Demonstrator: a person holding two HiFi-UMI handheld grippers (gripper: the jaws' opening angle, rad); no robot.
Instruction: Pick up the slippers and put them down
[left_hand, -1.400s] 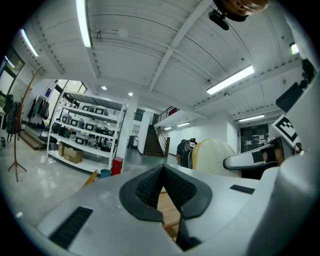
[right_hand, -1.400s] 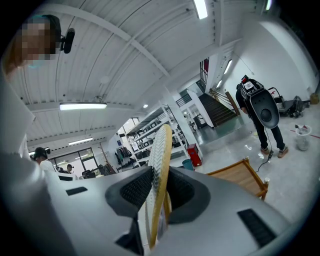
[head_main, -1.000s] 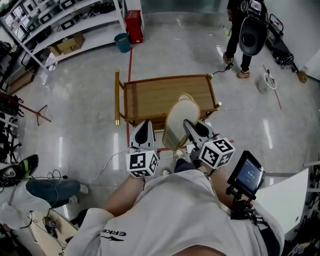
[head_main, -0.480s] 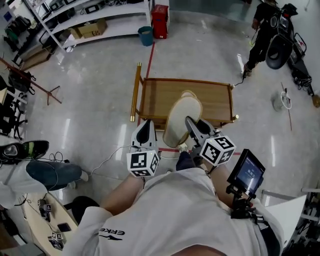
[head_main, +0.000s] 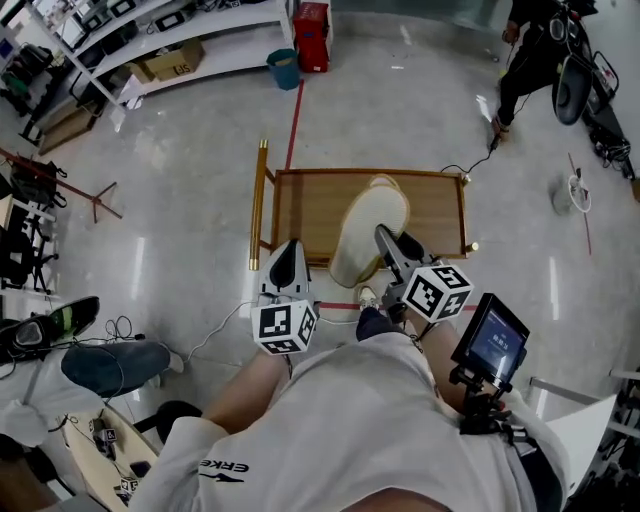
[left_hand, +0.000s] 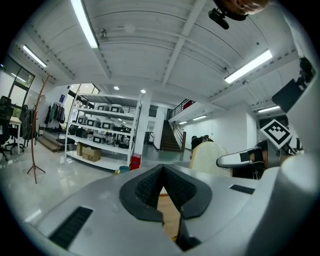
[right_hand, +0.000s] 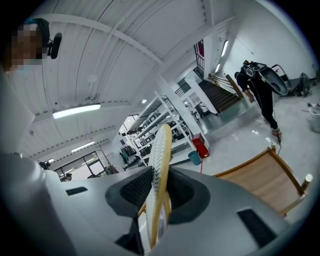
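Observation:
My right gripper (head_main: 385, 240) is shut on a pale cream slipper (head_main: 366, 230), which I see from the ribbed sole side. The slipper stands on edge between the black pads (right_hand: 176, 194) and rises above the wooden table (head_main: 305, 205). In the right gripper view the slipper (right_hand: 159, 165) is a thin upright blade between the jaws. My left gripper (head_main: 287, 262) hangs at the table's near edge, to the left of the slipper. Its jaws are shut with nothing between them (left_hand: 163, 186). From the left gripper view the slipper (left_hand: 211, 159) shows to the right.
The low wooden table has a raised rim and stands on a glossy grey floor with a red line (head_main: 293, 120). A person (head_main: 530, 55) stands at the far right. Shelving (head_main: 140, 35), a red box (head_main: 310, 20) and a teal bin (head_main: 282, 68) stand at the back.
The view has shifted and the table now lies closer under both grippers. The right gripper still carries the slipper; the left stays beside it with its jaws shut.

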